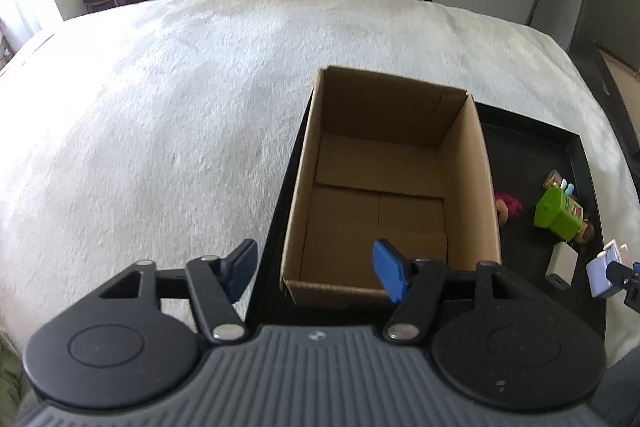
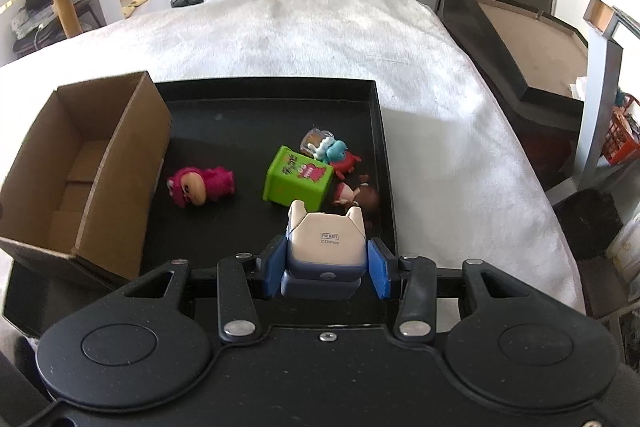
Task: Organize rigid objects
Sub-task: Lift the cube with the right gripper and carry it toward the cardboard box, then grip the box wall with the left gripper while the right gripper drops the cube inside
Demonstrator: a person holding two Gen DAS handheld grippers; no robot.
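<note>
- Left wrist view: the left gripper (image 1: 316, 273) hangs with its blue pads spread apart and nothing between them, over the near end of an open cardboard box (image 1: 390, 187).
- The box stands on the left part of a black tray (image 1: 576, 155) on a white fleecy blanket (image 1: 160, 99). Its inside looks bare.
- Right of the box lie a pink figure (image 1: 508, 207), a green toy block (image 1: 558, 213) and a white charger-like block (image 1: 562, 265).
- Right wrist view: the right gripper (image 2: 325, 265) is clenched on a white-and-blue figurine (image 2: 326, 251), held above the tray (image 2: 256, 95).
- Beyond it: the green block (image 2: 298, 181), pink figure (image 2: 200, 185), a blue-and-red figure (image 2: 340, 155), a brown-haired one (image 2: 360, 197); the box (image 2: 84, 163) at left.
</note>
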